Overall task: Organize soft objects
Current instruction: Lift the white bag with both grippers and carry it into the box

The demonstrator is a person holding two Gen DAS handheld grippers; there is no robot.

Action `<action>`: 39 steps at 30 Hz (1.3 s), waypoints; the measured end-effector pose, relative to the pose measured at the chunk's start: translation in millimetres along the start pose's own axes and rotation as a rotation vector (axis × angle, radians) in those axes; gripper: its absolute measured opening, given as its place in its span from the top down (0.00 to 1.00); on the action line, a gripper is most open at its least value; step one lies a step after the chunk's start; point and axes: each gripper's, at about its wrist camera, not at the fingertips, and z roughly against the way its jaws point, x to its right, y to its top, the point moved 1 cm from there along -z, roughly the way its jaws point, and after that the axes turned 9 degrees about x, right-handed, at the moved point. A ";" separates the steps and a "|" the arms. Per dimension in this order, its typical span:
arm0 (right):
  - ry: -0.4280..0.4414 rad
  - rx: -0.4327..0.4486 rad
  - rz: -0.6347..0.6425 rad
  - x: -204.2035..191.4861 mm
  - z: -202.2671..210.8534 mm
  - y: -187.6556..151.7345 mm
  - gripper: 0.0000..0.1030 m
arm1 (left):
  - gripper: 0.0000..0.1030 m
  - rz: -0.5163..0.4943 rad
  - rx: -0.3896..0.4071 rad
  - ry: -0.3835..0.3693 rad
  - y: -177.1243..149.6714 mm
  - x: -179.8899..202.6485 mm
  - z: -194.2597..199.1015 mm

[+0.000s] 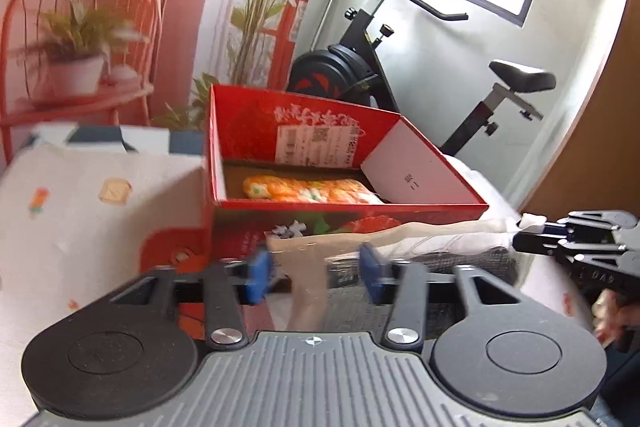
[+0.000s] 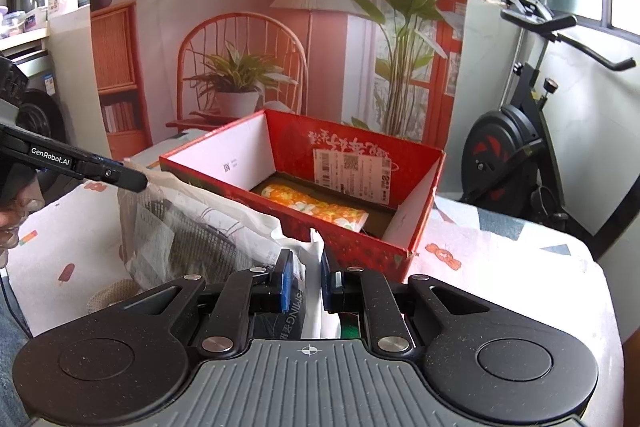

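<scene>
One red box (image 2: 352, 247) on the patterned surface (image 2: 500, 259), open and already holding one orange floral packet (image 2: 316, 207). Just before it, one clear-wrapped dark fabric bundle (image 2: 192, 239), not yet boxed. Right tongs (image 2: 306, 277) clenched on its wrapper; left tongs (image 1: 316, 269) astride the plastic, grip unclear.
</scene>
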 end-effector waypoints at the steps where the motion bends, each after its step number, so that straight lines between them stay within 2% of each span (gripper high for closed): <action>1: -0.001 -0.007 -0.006 0.9 -0.5 0.0 0.87 | 0.76 -0.015 -0.005 0.001 0.4 1.2 0.7; 4: 0.009 -0.013 -0.005 0.1 1.3 4.9 0.88 | 0.80 -0.006 0.002 0.003 3.3 1.0 8.2; 7: 0.014 0.000 0.058 -6.5 5.8 18.9 0.89 | 0.81 -0.023 0.035 0.021 12.6 5.5 21.4; 13: 0.015 0.103 0.114 -5.0 23.0 62.2 0.89 | 0.81 -0.009 0.165 -0.004 54.7 10.4 52.4; 18: -0.006 0.172 0.160 4.2 24.7 96.9 0.89 | 0.81 -0.042 0.242 0.008 85.3 21.1 51.6; 26: -0.071 0.198 0.229 32.7 -35.3 131.9 0.89 | 0.81 -0.085 0.282 0.075 124.0 23.1 -2.2; 30: -0.091 0.212 0.275 48.5 -75.4 139.1 0.89 | 0.81 -0.063 0.292 0.099 136.6 11.6 -32.7; 39: -0.139 0.199 0.385 69.6 -161.9 126.8 0.89 | 0.81 -0.045 0.247 0.112 136.6 -24.3 -105.4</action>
